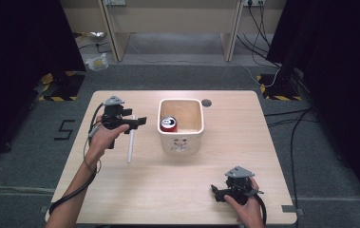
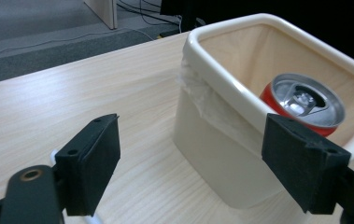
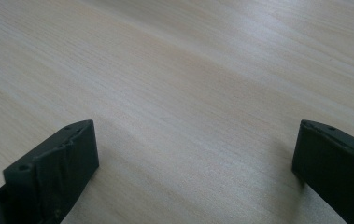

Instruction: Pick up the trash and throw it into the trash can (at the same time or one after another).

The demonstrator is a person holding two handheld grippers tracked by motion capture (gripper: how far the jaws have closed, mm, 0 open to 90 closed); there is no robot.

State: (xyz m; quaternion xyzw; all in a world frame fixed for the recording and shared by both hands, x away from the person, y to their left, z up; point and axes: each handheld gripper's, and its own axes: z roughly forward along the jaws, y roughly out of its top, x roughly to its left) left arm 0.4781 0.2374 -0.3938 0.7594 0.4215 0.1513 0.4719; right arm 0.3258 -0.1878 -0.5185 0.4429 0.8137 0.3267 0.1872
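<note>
White plastic straw (image 1: 130,144) lying flat on the wooden surface (image 1: 192,190), left of the cream waste bin (image 1: 181,142) and running near-to-far, its far end beneath my left tool (image 1: 139,120). That tool's jaws stand apart with nothing between them; in the left gripper view a bit of the straw (image 2: 53,156) shows behind the left jaw. The lined bin (image 2: 221,93) already holds a red drink can (image 1: 169,123), standing upright against its left wall, pull-tab up (image 2: 305,100). My right tool (image 1: 214,191) rests at the near right of the surface, jaws wide and empty. To pick the straw up well, I judge I should lower the left tool square across the thin tube, straddle it near its middle, and close gently so it neither rolls aside nor flattens.
</note>
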